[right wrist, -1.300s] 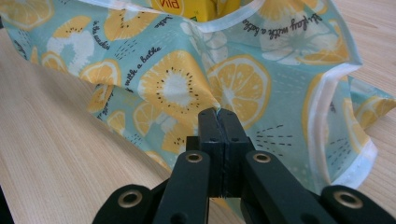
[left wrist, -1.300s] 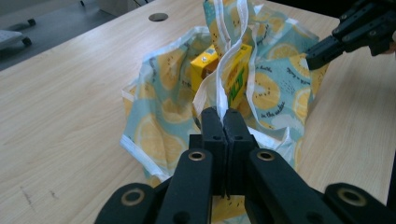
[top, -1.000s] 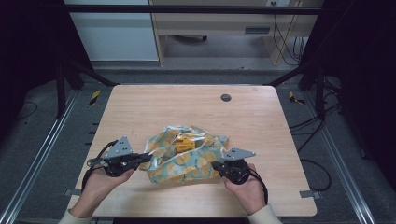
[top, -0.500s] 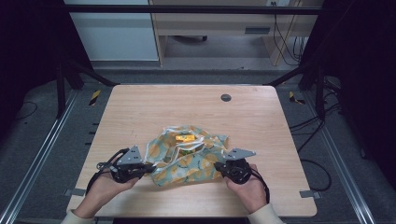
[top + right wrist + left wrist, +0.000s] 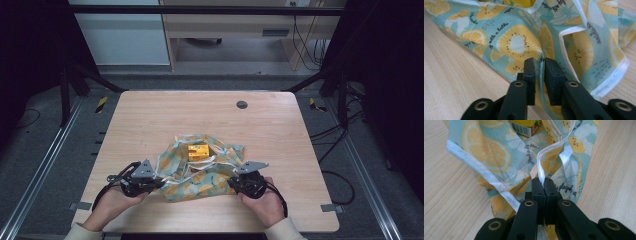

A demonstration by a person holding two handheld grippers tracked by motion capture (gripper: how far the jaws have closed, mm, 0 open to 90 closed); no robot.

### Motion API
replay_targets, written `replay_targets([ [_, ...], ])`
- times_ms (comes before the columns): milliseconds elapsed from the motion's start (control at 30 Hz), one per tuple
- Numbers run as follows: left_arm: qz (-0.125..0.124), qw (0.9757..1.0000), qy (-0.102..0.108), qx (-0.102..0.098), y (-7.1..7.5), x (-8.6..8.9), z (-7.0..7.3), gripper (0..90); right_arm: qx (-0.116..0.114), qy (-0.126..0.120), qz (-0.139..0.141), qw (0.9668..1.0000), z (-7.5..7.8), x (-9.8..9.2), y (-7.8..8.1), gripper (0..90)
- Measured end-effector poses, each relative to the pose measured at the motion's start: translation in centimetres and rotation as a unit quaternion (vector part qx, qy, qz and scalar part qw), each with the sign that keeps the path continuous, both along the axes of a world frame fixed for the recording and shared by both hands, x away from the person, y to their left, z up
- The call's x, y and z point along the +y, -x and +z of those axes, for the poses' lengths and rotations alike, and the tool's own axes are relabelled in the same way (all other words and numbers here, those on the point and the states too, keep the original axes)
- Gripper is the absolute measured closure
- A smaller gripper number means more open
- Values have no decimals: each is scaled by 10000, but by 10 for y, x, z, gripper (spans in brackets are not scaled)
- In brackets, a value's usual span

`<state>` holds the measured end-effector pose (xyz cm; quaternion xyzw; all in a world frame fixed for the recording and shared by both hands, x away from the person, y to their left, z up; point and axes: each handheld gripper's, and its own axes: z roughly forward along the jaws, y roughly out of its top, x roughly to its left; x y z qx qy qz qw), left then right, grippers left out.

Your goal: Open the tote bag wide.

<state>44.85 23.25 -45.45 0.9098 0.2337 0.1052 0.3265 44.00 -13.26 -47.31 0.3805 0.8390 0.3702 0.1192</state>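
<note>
1. Left gripper (image 5: 545, 181), at the cloth's left edge: jaws clenched on the white hem strip (image 5: 541, 167) of the lemon-print cloth (image 5: 200, 172).
2. Cloth, crumpled on the wooden table (image 5: 150, 120) between both grippers, a yellow carton (image 5: 198, 151) lying on it.
3. Right gripper (image 5: 541, 66), at the cloth's right edge: jaws have just been opening, slightly parted, a fold of cloth between them, unpinched.
</note>
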Motion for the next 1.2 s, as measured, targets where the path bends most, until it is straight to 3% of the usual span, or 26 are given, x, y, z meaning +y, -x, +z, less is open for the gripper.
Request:
replay_targets([
  [267,35,10000,-53,44,-2,2,-5,889,-373,-127,-11,9992,13,-1,3,643],
  [467,70,9999,-50,52,-3,3,-6,888,-734,-480,27,9961,32,-5,5,571],
  [600,108,9999,-23,47,-4,3,-6,887,-932,-538,-187,9940,41,-9,-3,534],
  [633,111,9999,-23,47,-4,3,-6,888,-1037,-514,-398,9925,44,-10,-10,502],
  [733,123,9999,-16,39,-4,4,-6,887,-1084,-410,-475,9921,45,-10,-20,485],
  [867,132,9999,2,33,-4,5,-6,887,-878,-312,-359,9950,38,-6,-30,484],
  [933,133,9999,9,39,-5,5,-6,886,-784,-263,-222,9963,34,-2,-30,520],
  [1100,153,9999,64,0,-4,5,-5,885,-657,-238,17,9976,29,3,-28,813],
  [1200,211,9996,154,-69,-3,7,-1,885,-706,-317,5,9970,34,0,-23,871],
])
